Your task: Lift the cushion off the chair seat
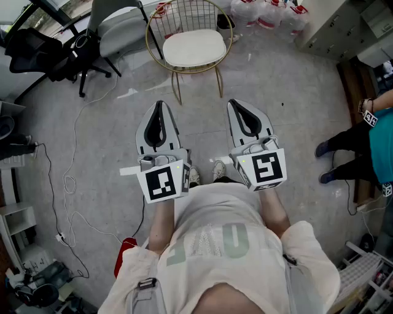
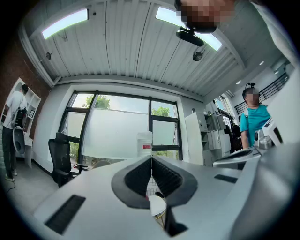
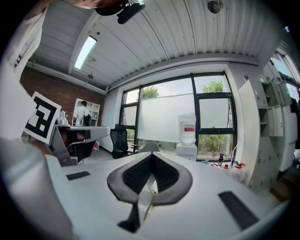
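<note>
Step in hand: approach, as I judge it. Nothing is grasped and both tools are well short of the chair (image 1: 184,17).
Cushion: the white round cushion (image 1: 193,48) lies flat on the seat of the gold wire chair, at 12 o'clock from where I stand and untouched.
Left gripper: the left gripper (image 1: 161,105) is held roughly level and aimed at 12 o'clock. Its jaws are pressed together at the tips with nothing pinched; the chair shows only beyond them.
Right gripper: the right gripper (image 1: 236,105) is level and beside the left one. Its jaws are likewise closed on nothing.
Next move: I would need to step towards 12 o'clock, spread both pairs of jaws and bring them to opposite edges of the cushion. Then I would pinch the soft rim on each side before raising it clear of the wire back.
Floor: the floor (image 1: 270,80) is grey, smooth and faintly glossy. A thin cable (image 1: 67,184) trails across it at 9 o'clock.
Room: a black office chair (image 1: 43,52) stands at 10 o'clock and water bottles (image 1: 270,13) at 1 o'clock. A cabinet (image 1: 334,27) is at 2 o'clock and a bystander in teal (image 1: 377,138) at 3 o'clock. Tall windows (image 3: 168,117) and a water dispenser (image 3: 187,136) line the far wall.
</note>
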The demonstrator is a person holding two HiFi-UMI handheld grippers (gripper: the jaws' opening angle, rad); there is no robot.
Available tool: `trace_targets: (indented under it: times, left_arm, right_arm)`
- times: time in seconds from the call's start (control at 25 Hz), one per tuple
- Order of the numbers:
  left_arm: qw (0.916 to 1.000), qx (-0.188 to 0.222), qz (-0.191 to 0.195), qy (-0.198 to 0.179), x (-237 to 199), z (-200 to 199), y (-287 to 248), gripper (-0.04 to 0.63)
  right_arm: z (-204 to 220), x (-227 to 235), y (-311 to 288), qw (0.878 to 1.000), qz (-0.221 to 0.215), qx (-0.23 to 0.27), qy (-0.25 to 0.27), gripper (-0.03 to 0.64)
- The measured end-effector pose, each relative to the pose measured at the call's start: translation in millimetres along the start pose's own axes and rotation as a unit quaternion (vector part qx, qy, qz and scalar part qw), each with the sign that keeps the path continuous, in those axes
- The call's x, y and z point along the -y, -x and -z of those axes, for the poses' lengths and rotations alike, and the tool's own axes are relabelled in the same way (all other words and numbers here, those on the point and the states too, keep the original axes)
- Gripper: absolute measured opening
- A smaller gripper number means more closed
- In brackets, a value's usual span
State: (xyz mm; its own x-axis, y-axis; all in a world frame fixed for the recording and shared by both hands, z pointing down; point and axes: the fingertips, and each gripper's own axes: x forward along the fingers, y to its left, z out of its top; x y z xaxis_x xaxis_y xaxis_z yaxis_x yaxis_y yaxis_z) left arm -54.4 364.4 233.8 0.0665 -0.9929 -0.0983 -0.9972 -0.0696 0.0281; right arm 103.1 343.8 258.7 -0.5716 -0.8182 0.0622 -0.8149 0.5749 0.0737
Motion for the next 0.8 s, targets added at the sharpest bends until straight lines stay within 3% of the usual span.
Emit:
trace_targets:
  times: [0.52,0.8]
  left_arm:
    - [1.0,0.002,-0.008,0.001,9.6,1.3,-16.9,0.014]
    - [0.9995,0.003,-0.031,0.009,16.9,8.9,-28.5,0.014]
  right_arm:
    - [6.6,23.4,-3.6,1.0,-0.009,-0.005,-0.006,0.017]
    - [10.8,45.8,-2.3,1.0,-0.015,0.003,0.021,0.017]
